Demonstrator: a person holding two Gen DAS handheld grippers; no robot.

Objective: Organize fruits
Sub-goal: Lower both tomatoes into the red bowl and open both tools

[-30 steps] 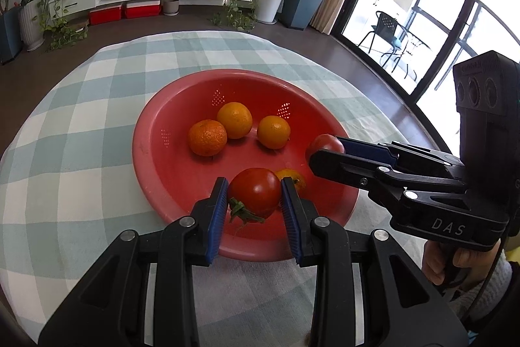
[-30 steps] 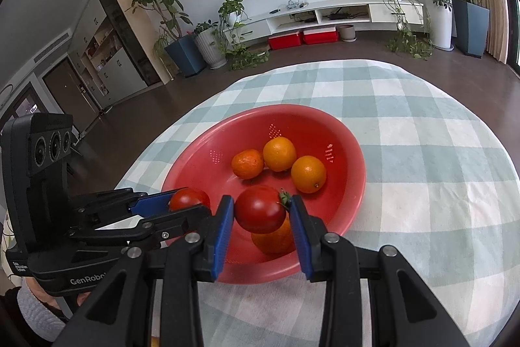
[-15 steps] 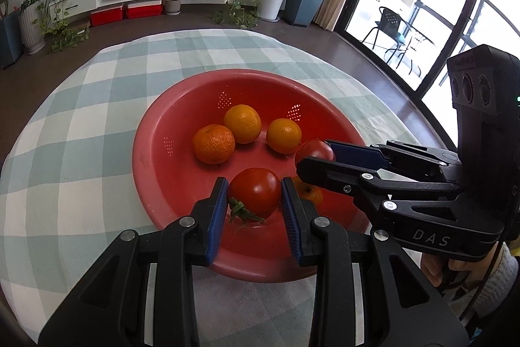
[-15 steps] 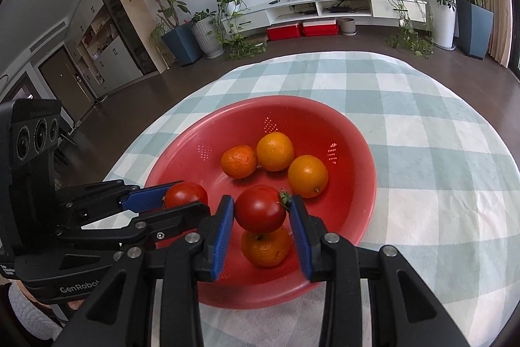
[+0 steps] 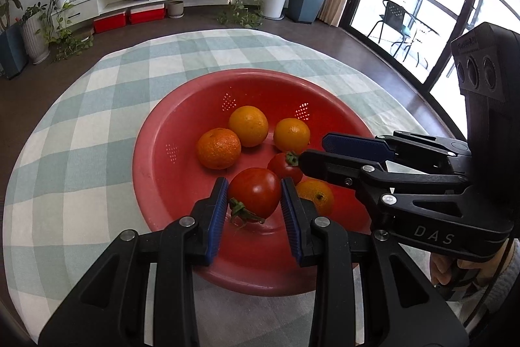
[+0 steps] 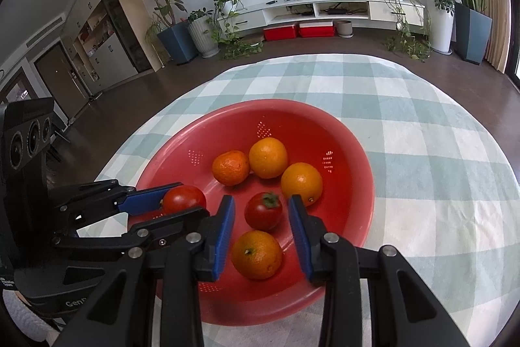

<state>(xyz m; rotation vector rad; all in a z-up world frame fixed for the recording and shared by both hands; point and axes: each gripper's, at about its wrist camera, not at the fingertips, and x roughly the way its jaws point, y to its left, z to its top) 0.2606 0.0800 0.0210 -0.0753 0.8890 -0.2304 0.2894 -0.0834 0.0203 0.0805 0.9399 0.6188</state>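
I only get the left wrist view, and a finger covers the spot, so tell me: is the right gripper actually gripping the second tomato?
Observer: No. In the right wrist view the right gripper stands open, and the second tomato lies in the red bowl, stem up, with a gap at either pad.
Operator: And the half-hidden orange beside my finger?
Observer: The near orange shows whole there, closer to the camera than that tomato. Whether the two touch, I cannot tell.
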